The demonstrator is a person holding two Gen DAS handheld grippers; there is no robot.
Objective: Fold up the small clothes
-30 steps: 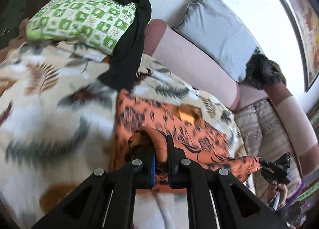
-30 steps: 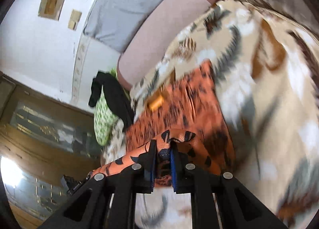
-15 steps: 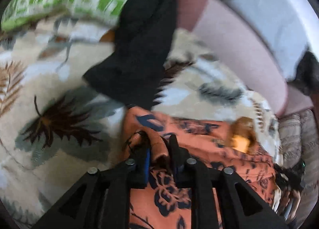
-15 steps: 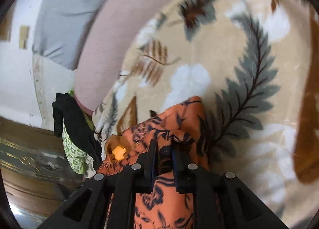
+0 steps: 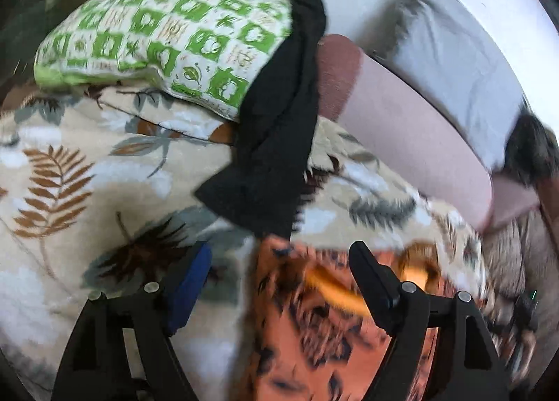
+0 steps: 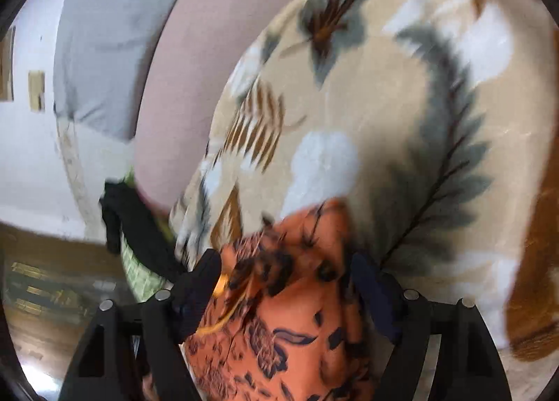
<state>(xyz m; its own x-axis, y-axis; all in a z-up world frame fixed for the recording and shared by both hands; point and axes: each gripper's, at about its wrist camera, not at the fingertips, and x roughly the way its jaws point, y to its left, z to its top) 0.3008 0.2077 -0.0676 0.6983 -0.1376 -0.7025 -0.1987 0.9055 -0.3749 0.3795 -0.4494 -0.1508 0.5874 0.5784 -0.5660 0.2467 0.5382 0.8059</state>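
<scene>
1. Leaf-print blanket [image 5: 63, 170] spread over a bed or sofa, serving as the folding surface.
2. Nearest: left gripper [image 5: 279, 261] spread wide, jaws just opened, nothing pinched; orange garment [image 5: 314, 338] lying flat beneath, its far edge between the fingers.
3. Right gripper [image 6: 284, 268] likewise spread, just opened, pads clear of the orange garment [image 6: 286, 313] below.
4. Seemingly one fold laid down and released; further folds probably left.
5. Farther: black garment [image 5: 279, 114] draped over green pillow [image 5: 167, 37], apparently not yet folded.
6. Beyond: pink bolster [image 5: 419, 128], grey cushion [image 5: 461, 62].
</scene>
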